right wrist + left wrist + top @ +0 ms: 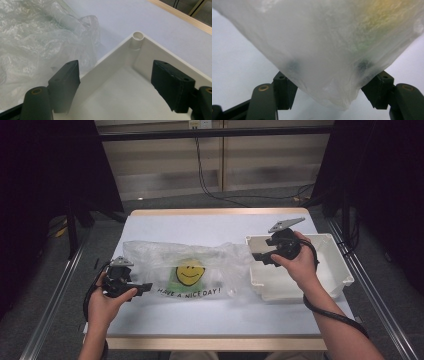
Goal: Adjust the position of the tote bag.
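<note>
While both grippers sit over the white-topped table (210,317), the items read as follows:

Item one, clear plastic bag (187,265): lies crumpled across the middle of the table, printed with a yellow smiley face (190,273) and the words HAVE A NICE DAY along its near edge. Its left end reaches the left gripper, its right end comes up against the tray's left wall. Something green shows faintly behind the smiley; what it is cannot be told.

Item two, left gripper (145,287): held in the person's left hand (107,302) near the table's left edge, pointing toward the bag. From the left gripper view, the jaws stand apart with a corner of the bag (329,62) hanging down between them; the film drapes over both fingertips, though the pads are not pinching it.

Item three, right gripper (257,254): held in the right hand (300,265) above the tray's left wall. From the right gripper view, the jaws stand wide with nothing between them; one jaw is over the bag side, the other over the tray's inside.

Item four, white tray (335,245): shallow, rectangular, at the table's right side, with a small round post (138,37) in its corner
</note>
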A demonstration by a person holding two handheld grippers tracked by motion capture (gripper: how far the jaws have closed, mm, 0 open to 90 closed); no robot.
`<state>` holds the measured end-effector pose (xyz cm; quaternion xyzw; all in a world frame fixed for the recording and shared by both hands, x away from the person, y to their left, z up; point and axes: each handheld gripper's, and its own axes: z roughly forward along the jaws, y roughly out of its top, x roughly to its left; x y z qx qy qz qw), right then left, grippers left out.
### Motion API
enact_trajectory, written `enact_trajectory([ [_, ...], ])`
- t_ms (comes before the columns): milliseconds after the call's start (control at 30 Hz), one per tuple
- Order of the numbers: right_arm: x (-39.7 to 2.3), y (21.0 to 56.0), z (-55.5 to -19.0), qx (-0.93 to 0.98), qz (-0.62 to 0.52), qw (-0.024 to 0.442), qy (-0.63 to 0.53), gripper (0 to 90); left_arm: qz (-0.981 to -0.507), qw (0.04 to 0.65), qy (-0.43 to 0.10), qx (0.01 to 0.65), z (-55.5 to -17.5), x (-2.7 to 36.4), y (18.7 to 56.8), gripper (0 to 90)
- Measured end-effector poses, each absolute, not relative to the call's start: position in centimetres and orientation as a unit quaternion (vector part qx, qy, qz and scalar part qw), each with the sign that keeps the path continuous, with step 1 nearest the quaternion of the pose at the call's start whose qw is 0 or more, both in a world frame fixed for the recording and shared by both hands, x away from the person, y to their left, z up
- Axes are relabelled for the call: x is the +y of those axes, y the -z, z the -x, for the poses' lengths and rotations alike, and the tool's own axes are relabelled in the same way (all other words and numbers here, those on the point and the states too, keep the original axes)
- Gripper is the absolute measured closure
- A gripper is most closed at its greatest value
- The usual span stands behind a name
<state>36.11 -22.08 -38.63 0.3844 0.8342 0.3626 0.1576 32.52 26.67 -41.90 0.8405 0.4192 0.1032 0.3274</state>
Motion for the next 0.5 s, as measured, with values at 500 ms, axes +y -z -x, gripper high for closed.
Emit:
enact_trajectory([
  [500,-23.0,38.2,-34.4,0.839,-0.366,0.142,-0.378,13.8,-0.843,0.321,-0.099,0.421,-31.7,26.7,41.6,42.4],
])
